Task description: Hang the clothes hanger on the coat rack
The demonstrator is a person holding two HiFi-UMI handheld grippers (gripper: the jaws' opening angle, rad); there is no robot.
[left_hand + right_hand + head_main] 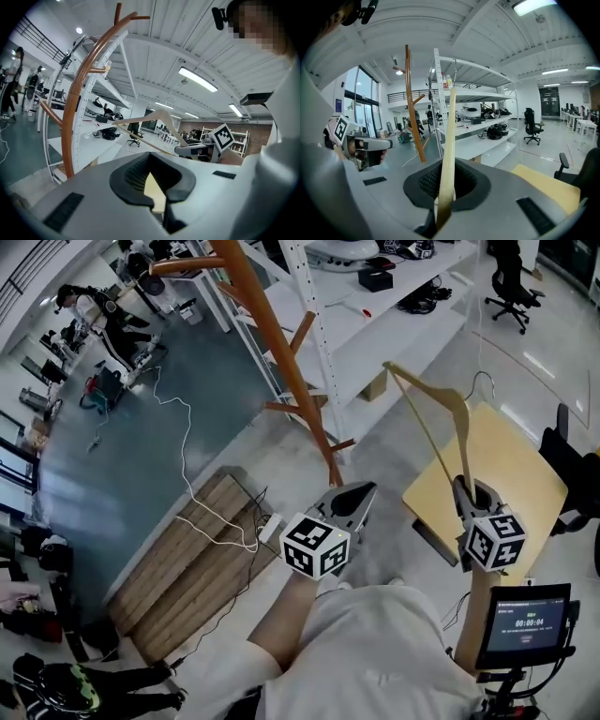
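Observation:
A pale wooden clothes hanger [441,399] with a metal hook [483,382] stands up from my right gripper [462,486], which is shut on its lower bar. In the right gripper view the hanger [450,140] rises straight out of the gripper [445,187]. The orange-brown coat rack [281,343] with short pegs stands ahead and to the left, apart from the hanger. My left gripper [354,491] hovers near the rack's foot, tips together, with nothing in it. In the left gripper view the rack [77,93] is at the left and the hanger [161,115] at mid-right.
A yellow table [506,465] lies under my right gripper. White shelving [394,324] stands behind the rack. A wooden pallet [187,559] and a white cable [187,474] are on the floor at the left. A screen on a stand [528,620] is at the lower right.

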